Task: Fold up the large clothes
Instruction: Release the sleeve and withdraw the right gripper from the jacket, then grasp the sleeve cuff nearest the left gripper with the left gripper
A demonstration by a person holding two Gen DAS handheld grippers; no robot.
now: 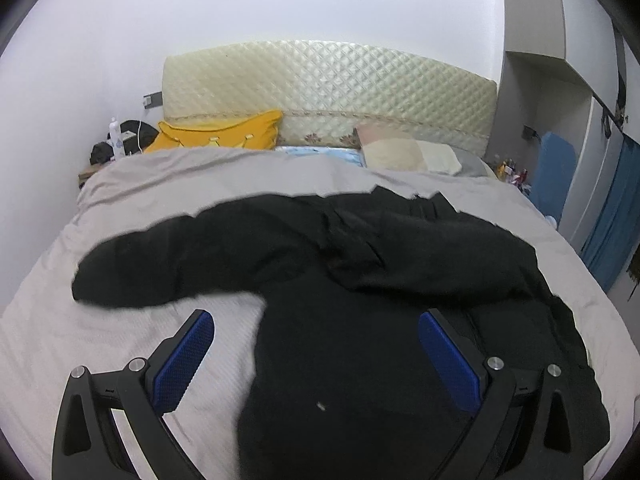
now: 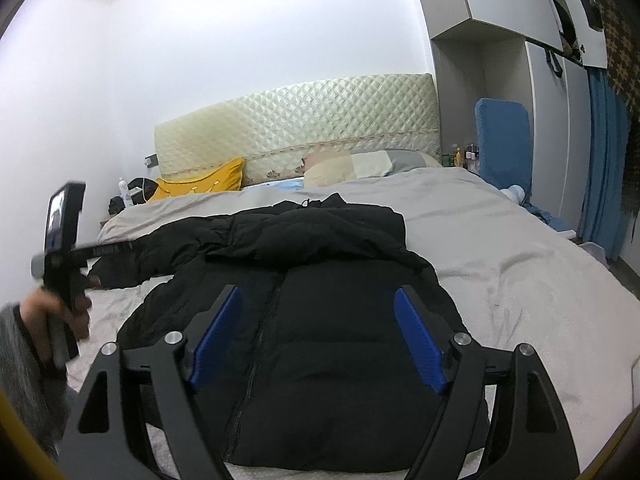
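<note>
A black puffer jacket lies zipper-up on the grey bed cover. Its left sleeve stretches out to the left; the right sleeve is folded across the chest. My left gripper is open and empty above the jacket's left side. In the right wrist view the jacket lies in the middle of the bed. My right gripper is open and empty above its lower front. The left gripper's body, held in a hand, shows at the left edge.
A quilted headboard stands at the far end, with a yellow pillow and pale pillows. A nightstand with a bottle is far left. A blue chair and wardrobe stand to the right of the bed.
</note>
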